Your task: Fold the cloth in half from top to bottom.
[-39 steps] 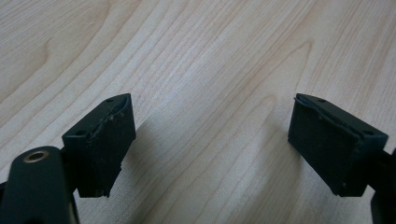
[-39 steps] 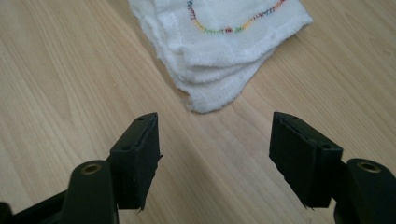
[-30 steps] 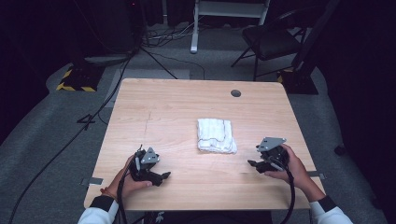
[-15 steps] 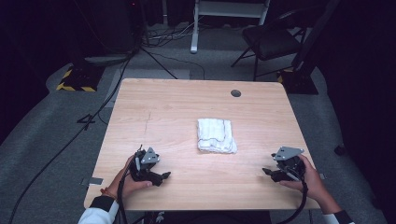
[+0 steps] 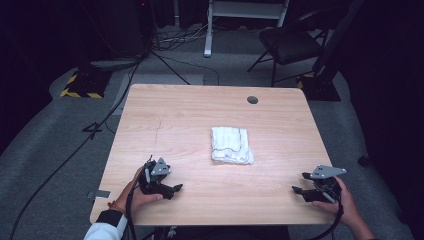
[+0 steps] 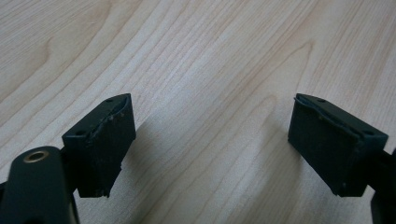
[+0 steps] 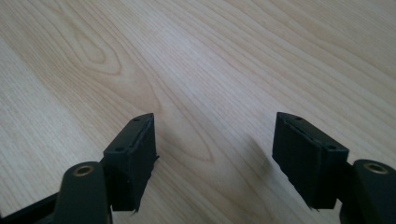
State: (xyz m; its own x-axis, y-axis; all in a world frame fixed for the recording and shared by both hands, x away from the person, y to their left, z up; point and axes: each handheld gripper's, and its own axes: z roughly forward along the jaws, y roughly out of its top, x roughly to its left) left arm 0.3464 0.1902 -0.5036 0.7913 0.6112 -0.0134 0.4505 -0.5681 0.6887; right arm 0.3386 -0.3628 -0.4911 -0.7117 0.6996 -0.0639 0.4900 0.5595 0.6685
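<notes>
A folded white cloth (image 5: 231, 145) lies flat near the middle of the wooden table (image 5: 190, 120). My left gripper (image 5: 176, 189) rests low over the table's front left, held in a hand, its jaws open with only bare wood between them (image 6: 210, 140). My right gripper (image 5: 298, 192) sits at the front right corner, pointing left, also open over bare wood (image 7: 212, 149). Both grippers are well apart from the cloth, which lies farther back between them.
A round grommet hole (image 5: 252, 100) marks the table's far right. Beyond the table stand a dark chair (image 5: 290, 42) and a white stand leg (image 5: 207, 30); cables run over the grey floor at left. A yellow-black striped block (image 5: 80, 87) lies far left.
My right gripper has moved away from the cloth, toward the front right corner of the table and lower. The left gripper and the cloth have stayed put.
</notes>
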